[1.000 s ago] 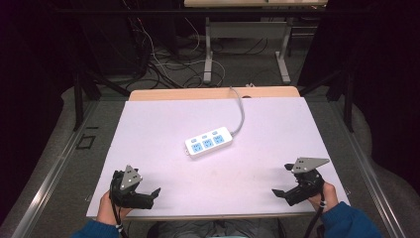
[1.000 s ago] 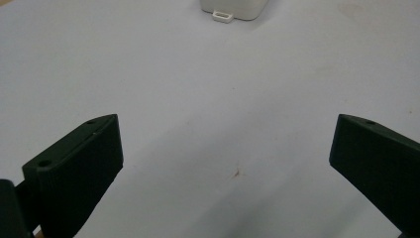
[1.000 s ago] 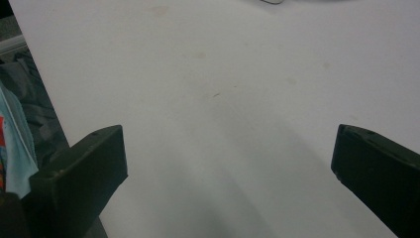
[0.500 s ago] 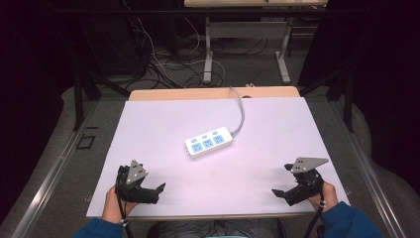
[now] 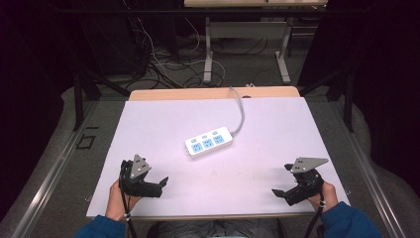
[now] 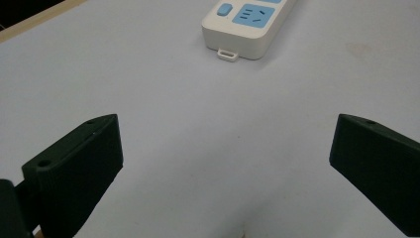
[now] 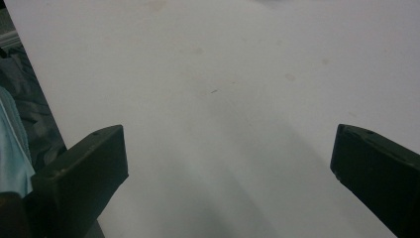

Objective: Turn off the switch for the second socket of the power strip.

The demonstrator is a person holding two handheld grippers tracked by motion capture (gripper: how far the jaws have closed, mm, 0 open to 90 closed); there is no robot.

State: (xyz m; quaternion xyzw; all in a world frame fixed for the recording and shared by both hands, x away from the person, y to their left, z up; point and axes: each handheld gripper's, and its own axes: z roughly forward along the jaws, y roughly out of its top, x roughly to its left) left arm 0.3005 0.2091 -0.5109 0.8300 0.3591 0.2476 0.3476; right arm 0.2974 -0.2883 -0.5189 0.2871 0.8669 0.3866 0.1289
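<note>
One power strip point(image 5: 209, 142), white with three blue sockets and three small buttons, lies near the middle of the worktop point(image 5: 277, 129); its grey cord point(image 5: 240, 110) runs off the far edge. Two grippers: left gripper point(image 5: 157, 182) at the near left, jaws spread wide, holding nothing; right gripper point(image 5: 281, 184) at the near right, jaws likewise wide apart and empty. In the left gripper view the strip point(image 6: 247, 25) is cut off at the top edge, one socket and one button showing.
</note>
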